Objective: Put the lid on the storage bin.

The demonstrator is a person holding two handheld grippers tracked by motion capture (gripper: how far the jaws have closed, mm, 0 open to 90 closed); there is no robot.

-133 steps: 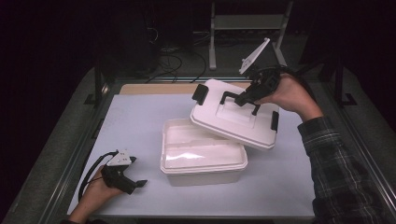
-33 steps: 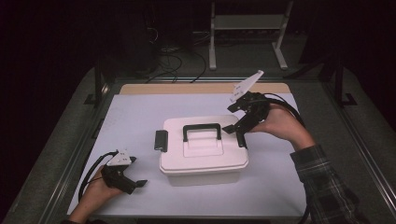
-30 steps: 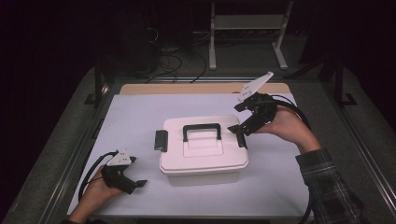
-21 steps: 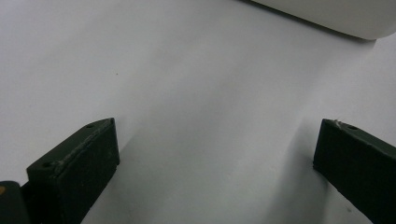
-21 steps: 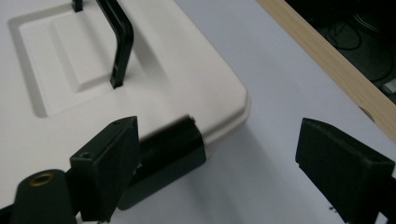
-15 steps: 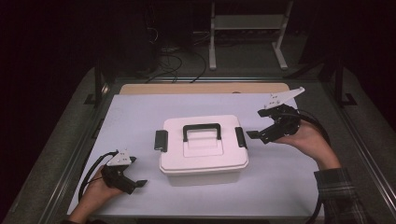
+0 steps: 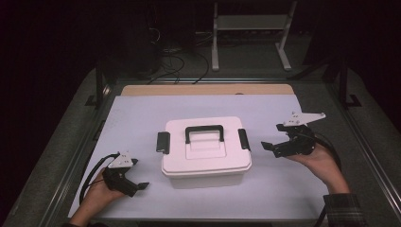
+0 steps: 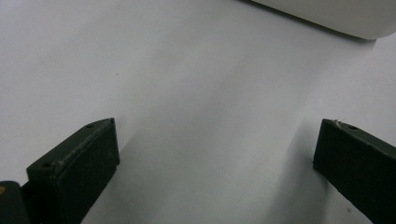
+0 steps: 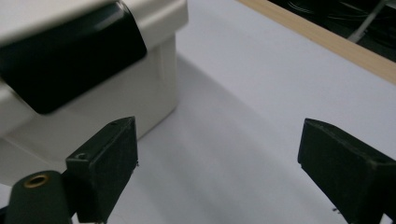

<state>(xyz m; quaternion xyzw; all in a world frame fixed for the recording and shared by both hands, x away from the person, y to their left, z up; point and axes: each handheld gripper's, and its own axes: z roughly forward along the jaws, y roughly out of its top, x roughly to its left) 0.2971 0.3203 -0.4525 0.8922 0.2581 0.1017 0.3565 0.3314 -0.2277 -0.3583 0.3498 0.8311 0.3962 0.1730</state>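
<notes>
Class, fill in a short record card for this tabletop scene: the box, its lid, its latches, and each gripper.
box: white storage box, middle of the white table
lid: on the box, black handle lying flat
latches: black, one at each end; right latch beside the right gripper
left gripper: jaws open, nothing between them, resting near the table's front left
right gripper: jaws open, nothing between them, pointing at the box's right end, apart from it

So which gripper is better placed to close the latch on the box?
Probably the right gripper: open, level with the box's right latch and pointing at it. The left gripper lies low by the box's front corner.
</notes>
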